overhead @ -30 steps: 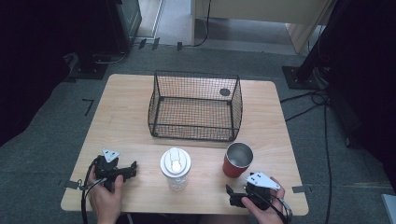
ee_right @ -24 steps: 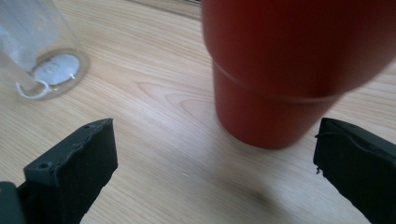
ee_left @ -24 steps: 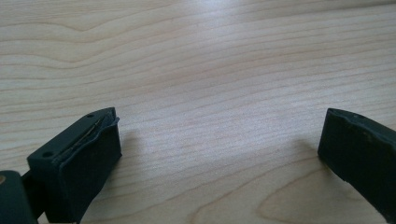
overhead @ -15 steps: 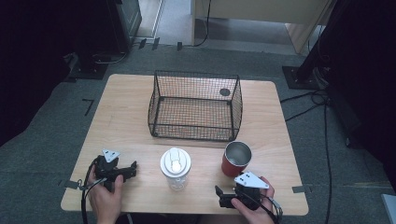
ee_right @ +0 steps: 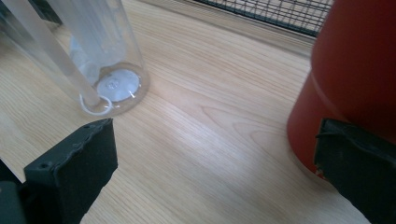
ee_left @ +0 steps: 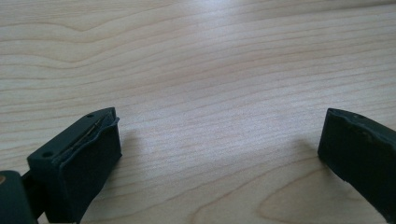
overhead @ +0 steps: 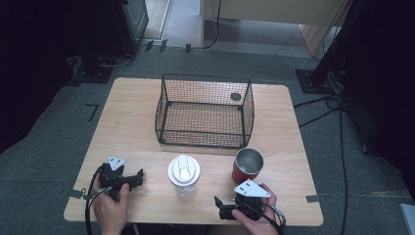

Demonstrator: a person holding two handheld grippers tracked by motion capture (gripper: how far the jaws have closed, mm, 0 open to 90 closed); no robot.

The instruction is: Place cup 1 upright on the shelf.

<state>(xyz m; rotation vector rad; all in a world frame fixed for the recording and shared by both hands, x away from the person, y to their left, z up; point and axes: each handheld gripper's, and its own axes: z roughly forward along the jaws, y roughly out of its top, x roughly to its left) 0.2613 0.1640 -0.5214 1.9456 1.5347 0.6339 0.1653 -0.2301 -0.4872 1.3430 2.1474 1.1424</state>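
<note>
A wire basket (overhead: 203,111) sits mid-worktop (overhead: 132,112), open side up; in front of it stand a clear tumbler with a white lid (overhead: 184,175) and, to its right, a red cup (overhead: 247,165); the left tool (overhead: 128,177) rests near the front-left edge; the right tool (overhead: 221,207) lies just below the red cup.

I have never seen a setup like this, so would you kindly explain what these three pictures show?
A person at a wooden table holds a hand-held gripper in each hand. One picture looks down from above; the other two come from cameras riding on the grippers, looking along their black jaws. On the table stand a wire basket, a clear lidded bottle and a red cup. The left gripper is open over bare wood. The right gripper, also open, sits near the cup. Neither holds anything.
</note>
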